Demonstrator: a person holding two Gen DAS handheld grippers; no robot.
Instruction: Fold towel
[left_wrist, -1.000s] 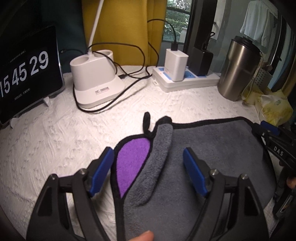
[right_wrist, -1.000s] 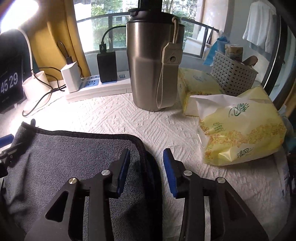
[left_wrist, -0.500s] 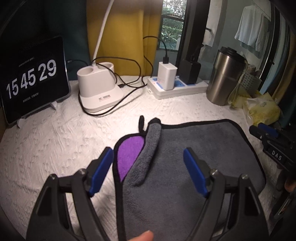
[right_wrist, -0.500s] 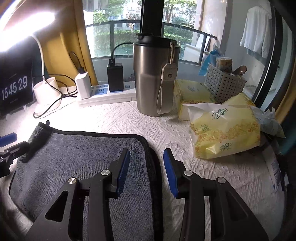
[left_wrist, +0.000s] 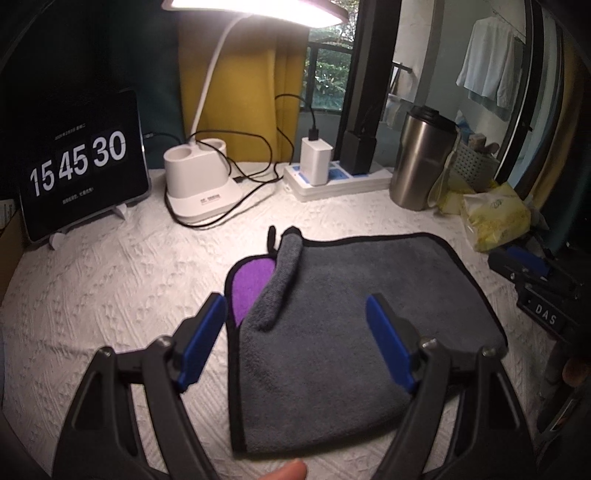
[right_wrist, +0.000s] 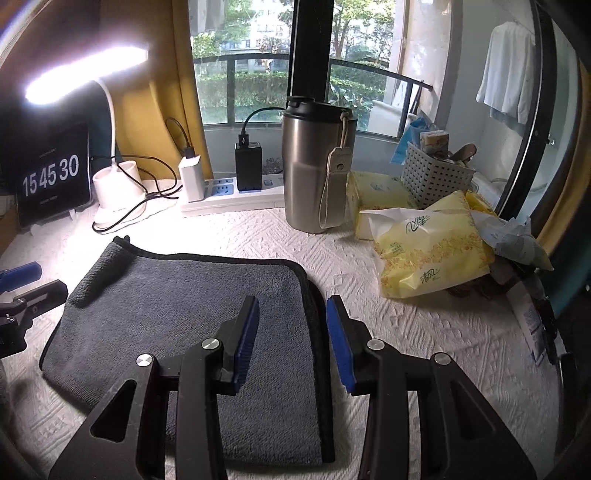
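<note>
Towel, grey with a black hem, lies folded over on the white textured tablecloth near its front edge, well short of the lamp base, the power strip and the steel cup along the back edge. The fold is not clean: at the towel's far left corner the top layer is rolled back in a ridge, baring a patch of purple underside. The left gripper hangs above the towel's left edge, its jaws wide apart and holding nothing. The right gripper hangs over the right hem, jaws parted less widely, also holding nothing. To my judgement one fold is laid and both hands are free between grips. The next move calls for flattening that rolled corner, then taking hold of an edge at two points for a second fold.
</note>
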